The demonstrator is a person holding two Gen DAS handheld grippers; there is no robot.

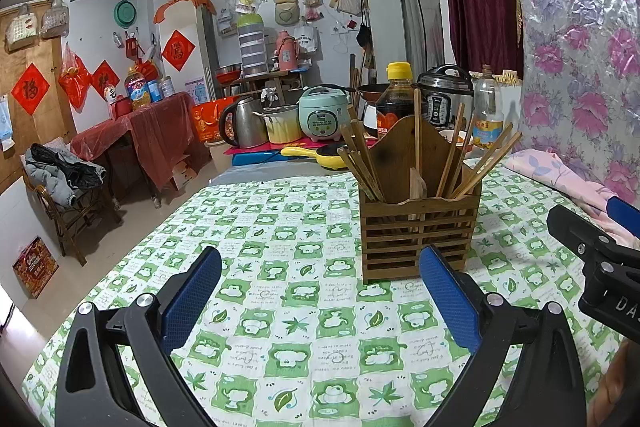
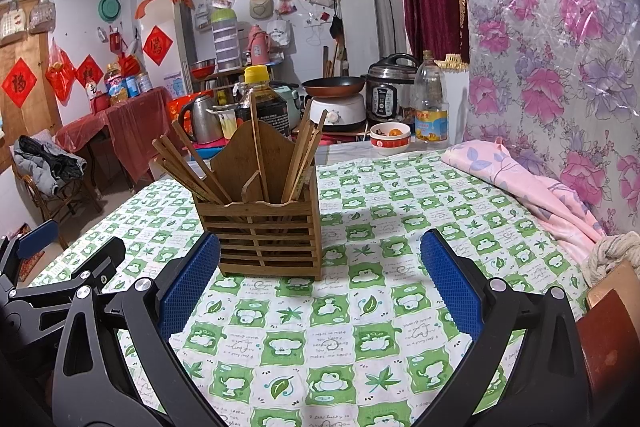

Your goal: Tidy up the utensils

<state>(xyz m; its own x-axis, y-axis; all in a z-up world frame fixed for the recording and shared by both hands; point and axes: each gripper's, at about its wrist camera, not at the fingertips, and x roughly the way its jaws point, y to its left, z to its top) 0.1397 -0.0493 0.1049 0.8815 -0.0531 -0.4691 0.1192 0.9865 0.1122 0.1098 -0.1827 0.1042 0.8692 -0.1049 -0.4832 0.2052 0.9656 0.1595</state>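
My left tongs (image 1: 320,295) and right tongs (image 2: 320,287) gape wide, empty, above checked bedspread (image 2: 360,327); wooden holder (image 2: 264,227) with chopsticks (image 2: 192,163) stands upright just ahead.

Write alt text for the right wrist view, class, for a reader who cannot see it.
A slatted wooden utensil holder full of chopsticks stands on a green-checked tablecloth, just ahead of the open, empty right gripper. The left gripper shows at the left edge; a cluttered kitchen lies behind.
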